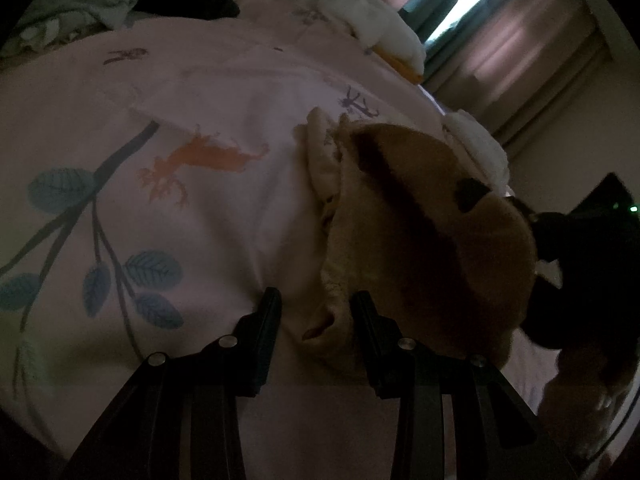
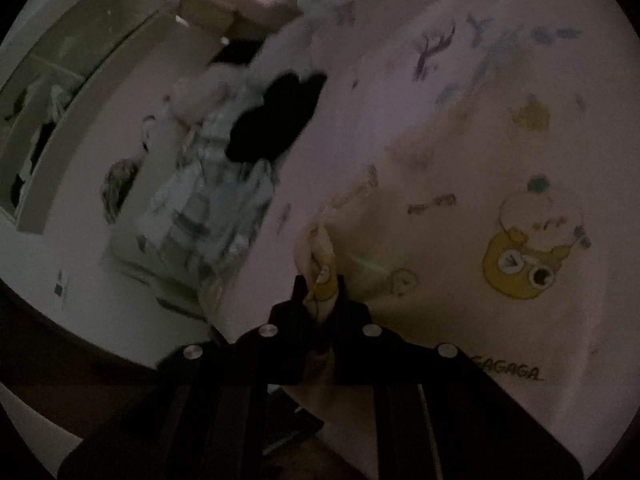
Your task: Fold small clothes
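Observation:
A small cream garment with yellow duck prints and the word GAGAGA lies on the pink printed bed sheet. In the left wrist view it is lifted and bunched at the right. My left gripper is open, its fingers on either side of a corner of the garment without clamping it. My right gripper is shut on a pinched edge of the garment. The right gripper also shows as a dark shape in the left wrist view.
A dark garment and a pale patterned cloth lie at the far side of the bed. White folded items sit near the curtains. A wall shelf stands beyond the bed.

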`<act>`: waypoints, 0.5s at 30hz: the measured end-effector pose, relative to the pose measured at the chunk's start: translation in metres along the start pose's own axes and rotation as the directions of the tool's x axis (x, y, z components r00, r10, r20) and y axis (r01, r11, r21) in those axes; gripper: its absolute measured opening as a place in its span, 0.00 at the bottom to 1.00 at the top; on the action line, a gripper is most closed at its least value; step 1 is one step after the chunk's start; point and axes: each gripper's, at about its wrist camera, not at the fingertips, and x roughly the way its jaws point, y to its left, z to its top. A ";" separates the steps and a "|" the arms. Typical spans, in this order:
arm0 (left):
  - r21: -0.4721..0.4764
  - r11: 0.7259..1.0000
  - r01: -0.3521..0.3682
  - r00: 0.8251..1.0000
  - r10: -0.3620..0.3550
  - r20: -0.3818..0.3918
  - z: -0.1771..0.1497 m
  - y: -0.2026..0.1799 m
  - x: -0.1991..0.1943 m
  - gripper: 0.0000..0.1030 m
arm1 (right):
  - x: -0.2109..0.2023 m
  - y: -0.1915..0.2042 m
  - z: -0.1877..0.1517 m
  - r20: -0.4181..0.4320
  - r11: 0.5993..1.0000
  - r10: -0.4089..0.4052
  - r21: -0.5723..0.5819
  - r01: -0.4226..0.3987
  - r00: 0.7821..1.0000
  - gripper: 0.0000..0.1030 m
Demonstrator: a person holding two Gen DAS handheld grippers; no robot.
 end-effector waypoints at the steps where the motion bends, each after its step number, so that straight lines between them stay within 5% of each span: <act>1: -0.002 1.000 0.003 1.000 -0.003 0.001 -0.001 0.001 0.000 0.37 | 0.005 -0.003 0.000 -0.012 1.000 0.020 0.025 -0.019 1.000 0.12; 5: -0.006 1.000 0.010 1.000 -0.010 0.001 0.000 0.002 0.001 0.37 | 0.008 0.005 0.005 -0.015 0.999 0.038 -0.002 -0.038 0.999 0.12; 7: -0.007 1.000 0.012 1.000 -0.012 -0.001 0.000 0.002 0.001 0.37 | 0.015 0.017 0.004 -0.043 0.989 -0.086 -0.127 0.080 0.995 0.16; 10: -0.012 1.000 0.009 1.000 -0.009 -0.019 0.003 0.003 0.000 0.37 | 0.029 0.002 -0.008 -0.108 0.978 -0.190 -0.112 0.178 0.976 0.18; 15: -0.058 0.998 0.012 0.999 -0.015 -0.051 0.007 0.011 -0.015 0.37 | 0.027 -0.019 -0.013 -0.149 0.997 -0.070 0.019 0.074 0.986 0.31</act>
